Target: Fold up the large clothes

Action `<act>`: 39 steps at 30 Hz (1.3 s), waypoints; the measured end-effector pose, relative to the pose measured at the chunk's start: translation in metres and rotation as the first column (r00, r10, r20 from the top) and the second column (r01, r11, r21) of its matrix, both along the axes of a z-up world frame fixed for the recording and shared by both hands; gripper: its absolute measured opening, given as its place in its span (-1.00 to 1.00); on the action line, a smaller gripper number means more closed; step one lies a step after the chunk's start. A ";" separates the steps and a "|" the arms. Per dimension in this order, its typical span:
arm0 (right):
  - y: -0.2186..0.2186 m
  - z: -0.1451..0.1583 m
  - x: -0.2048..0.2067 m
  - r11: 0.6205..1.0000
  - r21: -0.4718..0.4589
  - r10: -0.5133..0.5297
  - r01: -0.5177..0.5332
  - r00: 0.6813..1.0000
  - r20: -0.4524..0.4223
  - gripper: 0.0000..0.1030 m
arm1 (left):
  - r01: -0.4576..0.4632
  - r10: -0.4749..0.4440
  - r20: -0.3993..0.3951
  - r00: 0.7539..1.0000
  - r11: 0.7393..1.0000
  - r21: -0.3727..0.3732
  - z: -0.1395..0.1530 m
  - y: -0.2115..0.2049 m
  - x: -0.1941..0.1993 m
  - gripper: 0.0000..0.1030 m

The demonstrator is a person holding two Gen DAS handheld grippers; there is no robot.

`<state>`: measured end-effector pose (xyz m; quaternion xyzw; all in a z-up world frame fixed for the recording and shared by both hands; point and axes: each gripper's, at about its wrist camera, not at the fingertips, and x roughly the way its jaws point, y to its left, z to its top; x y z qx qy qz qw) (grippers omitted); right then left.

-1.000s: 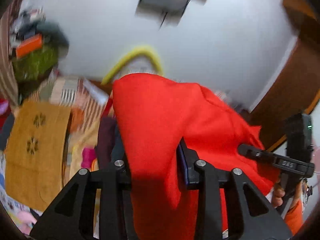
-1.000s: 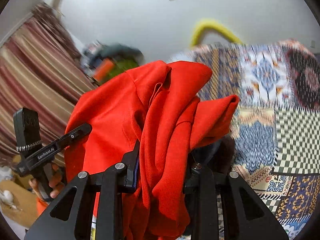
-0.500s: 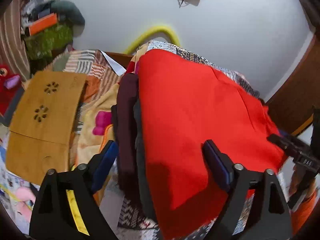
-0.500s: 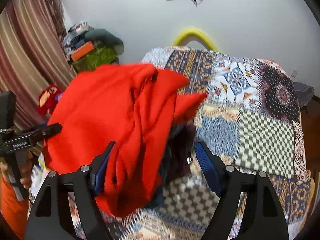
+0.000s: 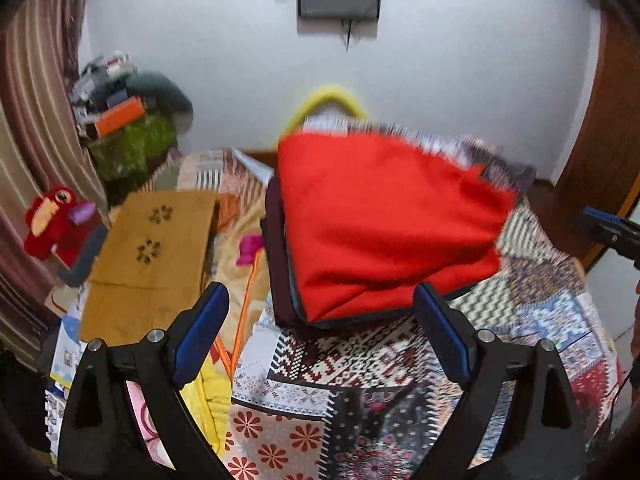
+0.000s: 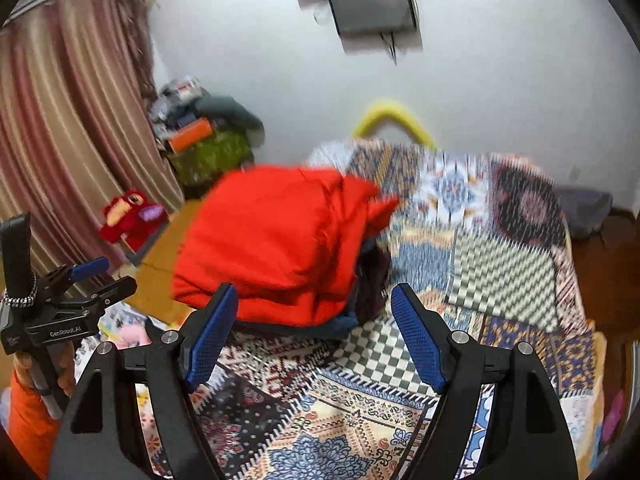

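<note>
A folded red garment (image 5: 384,216) lies on a small stack of dark clothes (image 5: 276,248) on the patchwork bedspread (image 5: 360,360). My left gripper (image 5: 320,300) is open just short of the garment's near edge, with nothing between its blue pads. In the right wrist view the same red garment (image 6: 272,240) covers the dark clothes (image 6: 372,276). My right gripper (image 6: 314,300) is open too, empty, a little back from the stack. The left gripper (image 6: 76,300) shows at the left edge there, held in a hand. The right gripper's fingertip (image 5: 608,232) pokes in at the right edge of the left wrist view.
A brown board (image 5: 152,248) lies left of the stack, and a red plush toy (image 5: 52,220) sits by the striped curtain (image 6: 60,140). A heap of bundles (image 5: 128,120) stands in the corner. A yellow hoop (image 6: 392,120) rises behind the bed, with a wooden door (image 5: 600,140) at right.
Both grippers were shut on the raised red garment. They have let it go and pulled back with jaws wide, and the garment has dropped flat onto the stack of dark clothes.
</note>
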<state>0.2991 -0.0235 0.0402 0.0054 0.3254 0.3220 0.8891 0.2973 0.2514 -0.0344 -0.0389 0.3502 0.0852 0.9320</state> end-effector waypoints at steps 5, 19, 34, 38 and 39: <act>-0.019 0.046 -0.054 0.996 0.093 -0.013 -0.002 0.987 0.163 0.47 | 0.002 -0.009 0.198 0.980 0.999 0.034 0.061 -0.027 -0.060 0.82; -0.037 0.080 -0.170 0.977 0.212 -0.093 -0.010 0.879 0.468 0.47 | -0.006 -0.058 0.584 0.810 0.994 0.106 0.124 -0.104 -0.211 0.82; -0.030 0.069 -0.184 0.979 0.181 -0.171 0.088 0.836 0.521 1.00 | -0.068 -0.009 0.617 0.787 0.992 0.102 0.103 -0.121 -0.248 0.99; -0.033 0.065 -0.185 0.979 0.183 -0.173 0.090 0.842 0.511 1.00 | -0.073 0.000 0.613 0.790 0.993 0.093 0.101 -0.120 -0.246 0.99; -0.033 0.065 -0.184 0.979 0.183 -0.175 0.092 0.843 0.509 1.00 | -0.075 0.002 0.613 0.790 0.993 0.092 0.101 -0.119 -0.245 0.99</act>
